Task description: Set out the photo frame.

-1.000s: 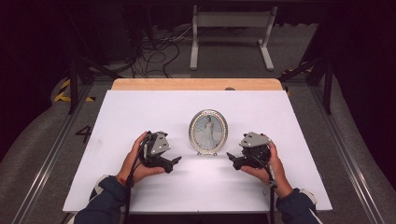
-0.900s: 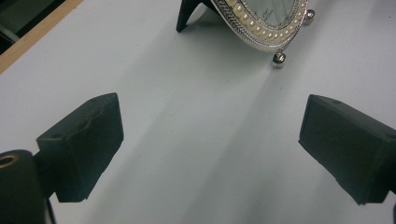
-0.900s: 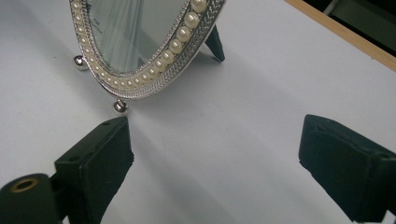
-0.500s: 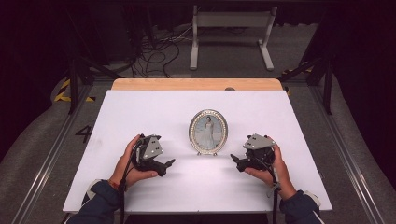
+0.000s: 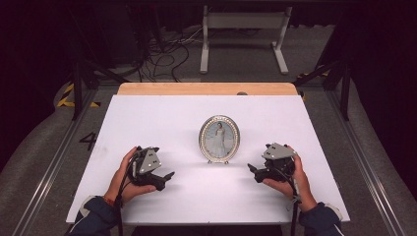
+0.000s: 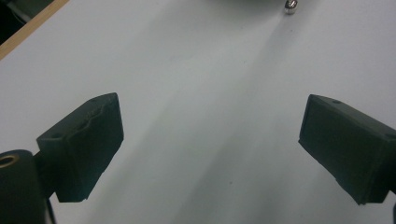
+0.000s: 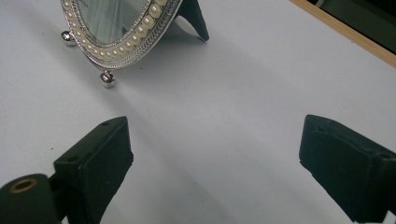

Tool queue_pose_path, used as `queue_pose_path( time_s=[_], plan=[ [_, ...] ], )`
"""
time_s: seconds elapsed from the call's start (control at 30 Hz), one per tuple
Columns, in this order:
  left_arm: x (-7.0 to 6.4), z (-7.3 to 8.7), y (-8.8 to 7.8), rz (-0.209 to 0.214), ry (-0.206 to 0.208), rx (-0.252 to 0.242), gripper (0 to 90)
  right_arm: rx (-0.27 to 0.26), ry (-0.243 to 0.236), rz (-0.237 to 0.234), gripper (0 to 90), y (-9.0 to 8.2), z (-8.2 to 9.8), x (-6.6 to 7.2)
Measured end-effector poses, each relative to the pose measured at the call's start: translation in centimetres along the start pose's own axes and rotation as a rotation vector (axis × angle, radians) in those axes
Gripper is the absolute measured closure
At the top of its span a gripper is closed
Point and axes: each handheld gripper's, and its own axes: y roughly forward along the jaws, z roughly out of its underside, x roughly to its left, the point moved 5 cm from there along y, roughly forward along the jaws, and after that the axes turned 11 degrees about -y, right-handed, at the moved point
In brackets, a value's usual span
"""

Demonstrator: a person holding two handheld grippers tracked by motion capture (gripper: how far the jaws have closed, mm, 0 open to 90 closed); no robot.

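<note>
Two grippers sit low on the white table (image 5: 162,113), the left gripper (image 5: 168,177) wide open and holding nothing, the oval frame (image 5: 219,139) standing between them, the right gripper (image 5: 252,169) wide open too.

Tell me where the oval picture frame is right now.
In the high view the picture frame stands upright at the middle of the white table, between the left gripper and the right gripper, touching neither.
</note>
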Motion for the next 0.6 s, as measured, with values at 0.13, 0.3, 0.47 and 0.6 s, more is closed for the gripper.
queue_pose_path(
  time_s=[0.13, 0.3, 0.47, 0.6],
  plan=[
    [0.5, 0.7, -0.7, -0.012, -0.025, -0.008, 6.8, -0.004, 0.005, 0.012, 9.5, -0.4, 0.4, -0.2],
    [1.1, 1.6, -1.3, -0.024, -0.031, 0.000, 6.9, 0.001, 0.010, 0.017, 9.5, -0.7, 1.1, -0.4],
    [1.4, 2.0, -1.6, -0.027, -0.045, -0.013, 6.4, 0.007, 0.016, 0.027, 9.4, -1.1, 1.8, -0.7],
    [1.5, 2.5, -2.0, -0.028, -0.060, -0.023, 6.4, 0.004, 0.029, 0.032, 9.4, -1.6, 2.4, -0.9]
  ],
)
